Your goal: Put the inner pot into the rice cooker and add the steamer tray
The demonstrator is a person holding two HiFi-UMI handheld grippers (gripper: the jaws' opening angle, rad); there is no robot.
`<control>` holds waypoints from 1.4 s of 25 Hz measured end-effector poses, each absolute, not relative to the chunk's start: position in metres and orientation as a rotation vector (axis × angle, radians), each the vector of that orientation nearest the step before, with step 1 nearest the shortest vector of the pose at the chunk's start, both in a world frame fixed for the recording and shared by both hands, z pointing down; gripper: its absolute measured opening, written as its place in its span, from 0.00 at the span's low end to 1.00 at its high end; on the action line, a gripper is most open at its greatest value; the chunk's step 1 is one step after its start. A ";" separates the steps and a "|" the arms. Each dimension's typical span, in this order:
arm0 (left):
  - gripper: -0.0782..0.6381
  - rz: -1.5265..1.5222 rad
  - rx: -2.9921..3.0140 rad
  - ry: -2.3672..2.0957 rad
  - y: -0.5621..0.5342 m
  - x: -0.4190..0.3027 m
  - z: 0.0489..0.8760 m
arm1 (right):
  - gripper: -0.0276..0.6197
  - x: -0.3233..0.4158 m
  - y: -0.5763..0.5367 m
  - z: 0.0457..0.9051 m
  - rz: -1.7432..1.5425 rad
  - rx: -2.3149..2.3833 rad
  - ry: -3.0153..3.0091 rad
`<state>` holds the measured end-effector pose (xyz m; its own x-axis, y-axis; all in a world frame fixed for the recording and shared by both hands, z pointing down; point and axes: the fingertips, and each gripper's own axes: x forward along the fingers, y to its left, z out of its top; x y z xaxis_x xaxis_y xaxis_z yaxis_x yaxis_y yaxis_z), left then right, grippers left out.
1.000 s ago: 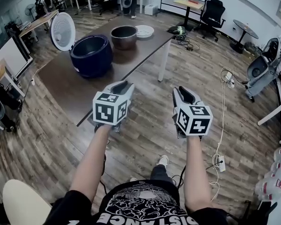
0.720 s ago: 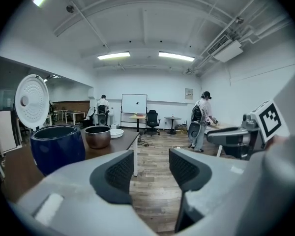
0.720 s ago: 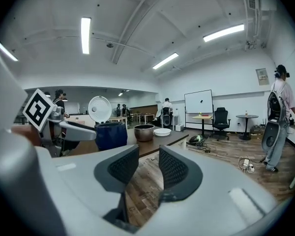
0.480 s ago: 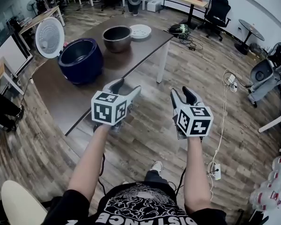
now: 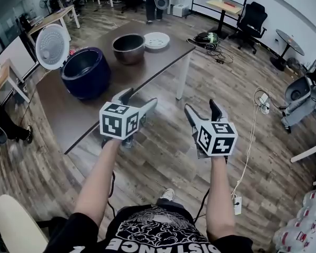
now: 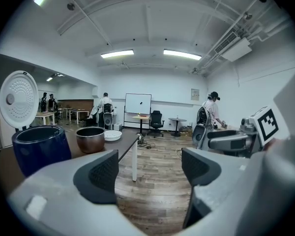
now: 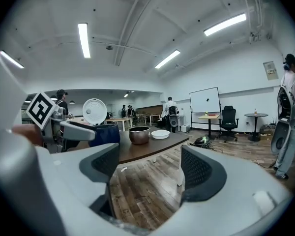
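Your left hand-held gripper [image 5: 140, 97] and right hand-held gripper [image 5: 201, 107] both hang short of the worktop [image 5: 147, 67], jaws opening, nothing between them. The inner pot [image 5: 129, 47] sits on the far part of the worktop with the steamer tray [image 5: 156, 40] just beside it. The rice cooker [image 5: 86, 73] stands to their left, lid [image 5: 51, 46] up. Risk: the pot's smooth rounded wall may slip from a rim pinch, or clip the cooker's rim going in. The cooker's floor is in shadow. Whether tray touches pot, you cannot tell.
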<state>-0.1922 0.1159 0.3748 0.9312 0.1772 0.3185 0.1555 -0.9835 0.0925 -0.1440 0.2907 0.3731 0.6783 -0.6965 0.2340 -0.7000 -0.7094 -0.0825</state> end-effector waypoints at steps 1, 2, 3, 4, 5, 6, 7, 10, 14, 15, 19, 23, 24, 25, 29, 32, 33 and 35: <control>0.68 0.504 3.021 0.244 0.118 -0.189 0.374 | 0.65 -0.139 0.294 0.373 0.386 2.857 -1.198; 0.69 0.500 3.021 0.228 0.120 -0.186 0.374 | 0.68 -0.134 0.299 0.372 0.381 2.853 -1.202; 0.69 0.496 3.023 0.212 0.123 -0.183 0.373 | 0.70 -0.129 0.303 0.371 0.376 2.853 -1.203; 0.70 0.494 3.025 0.193 0.124 -0.181 0.372 | 0.72 -0.124 0.307 0.370 0.372 2.852 -1.203; 0.70 0.491 3.026 0.173 0.125 -0.179 0.370 | 0.74 -0.121 0.310 0.369 0.367 2.845 -1.199; 0.70 0.489 3.025 0.154 0.125 -0.177 0.369 | 0.75 -0.117 0.314 0.368 0.357 2.832 -1.190; 0.70 0.487 3.023 0.137 0.124 -0.176 0.368 | 0.75 -0.114 0.316 0.368 0.342 2.815 -1.177; 0.71 0.485 3.024 0.099 0.123 -0.172 0.367 | 0.75 -0.106 0.324 0.364 0.283 2.802 -1.150; 0.72 0.509 3.033 0.070 0.123 -0.164 0.373 | 0.75 -0.095 0.330 0.363 0.245 2.819 -1.147; 0.72 0.515 3.037 0.073 0.123 -0.162 0.375 | 0.75 -0.092 0.331 0.364 0.244 2.822 -1.145; 0.73 0.521 3.042 0.075 0.121 -0.149 0.377 | 0.75 -0.079 0.331 0.368 0.263 2.825 -1.145; 0.73 0.518 3.036 0.062 0.120 -0.132 0.381 | 0.75 -0.063 0.329 0.376 0.298 2.829 -1.159; 0.73 0.516 3.036 0.059 0.119 -0.127 0.382 | 0.75 -0.058 0.328 0.379 0.304 2.831 -1.163; 0.73 0.516 3.038 0.056 0.118 -0.122 0.384 | 0.75 -0.052 0.327 0.381 0.308 2.833 -1.167; 0.73 0.514 3.037 0.038 0.104 -0.097 0.389 | 0.75 -0.026 0.312 0.384 0.312 2.830 -1.180; 0.73 0.520 3.038 0.031 0.089 -0.074 0.390 | 0.75 -0.005 0.296 0.386 0.328 2.822 -1.189; 0.73 0.522 3.038 0.026 0.084 -0.067 0.390 | 0.75 0.002 0.291 0.387 0.334 2.815 -1.195; 0.73 0.519 3.034 0.013 0.073 -0.053 0.391 | 0.75 0.016 0.279 0.388 0.342 2.798 -1.206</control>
